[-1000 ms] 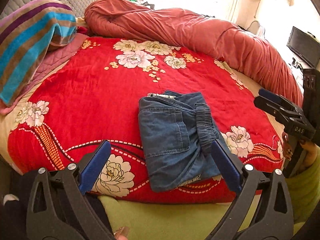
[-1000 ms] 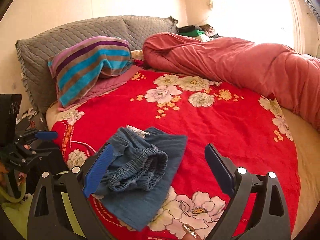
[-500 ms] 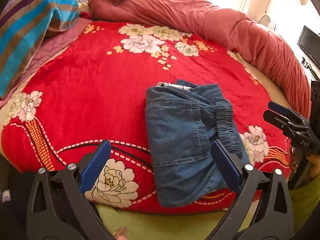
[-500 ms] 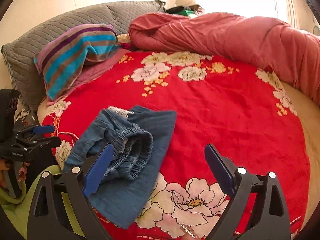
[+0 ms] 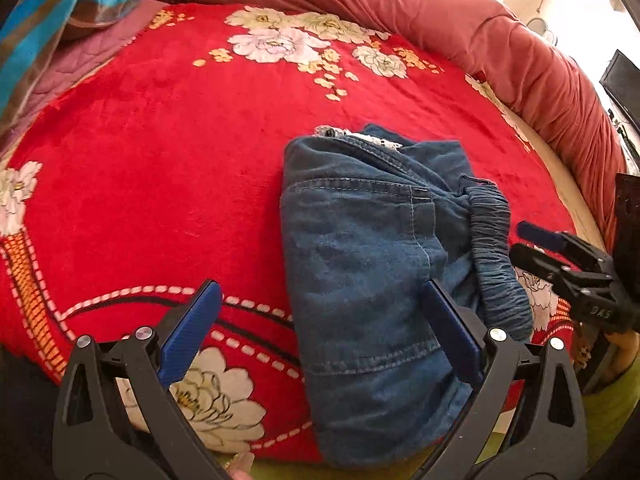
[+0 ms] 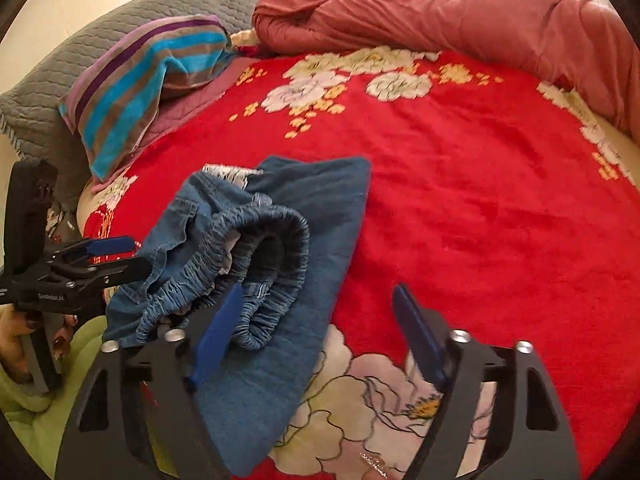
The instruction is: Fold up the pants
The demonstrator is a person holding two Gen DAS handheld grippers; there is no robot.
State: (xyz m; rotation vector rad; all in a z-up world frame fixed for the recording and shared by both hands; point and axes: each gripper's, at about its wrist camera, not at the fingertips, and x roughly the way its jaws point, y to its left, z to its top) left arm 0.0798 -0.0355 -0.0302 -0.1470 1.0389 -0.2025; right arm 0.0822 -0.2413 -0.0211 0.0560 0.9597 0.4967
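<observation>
Blue denim pants (image 5: 372, 264) lie folded in a thick stack on the red floral blanket (image 5: 160, 152) near the bed's front edge, elastic waistband (image 6: 256, 264) bunched on the side. My left gripper (image 5: 320, 324) is open, its right finger over the stack's near side. My right gripper (image 6: 316, 332) is open just above the blanket, its left finger against the waistband. Each gripper also shows in the other view: the right gripper (image 5: 532, 240) beside the waistband, the left gripper (image 6: 120, 256) at the pants' edge.
A rolled dusty-red quilt (image 6: 440, 12) lies along the back and right of the bed. A striped pillow (image 6: 140, 80) and grey pillows (image 6: 120, 36) are at the head. Green bedding (image 6: 32, 392) hangs at the near edge. A dark screen (image 5: 624, 80) stands at the far right.
Both grippers have moved in closer and lower toward the folded pants. The pants have not visibly shifted on the blanket.
</observation>
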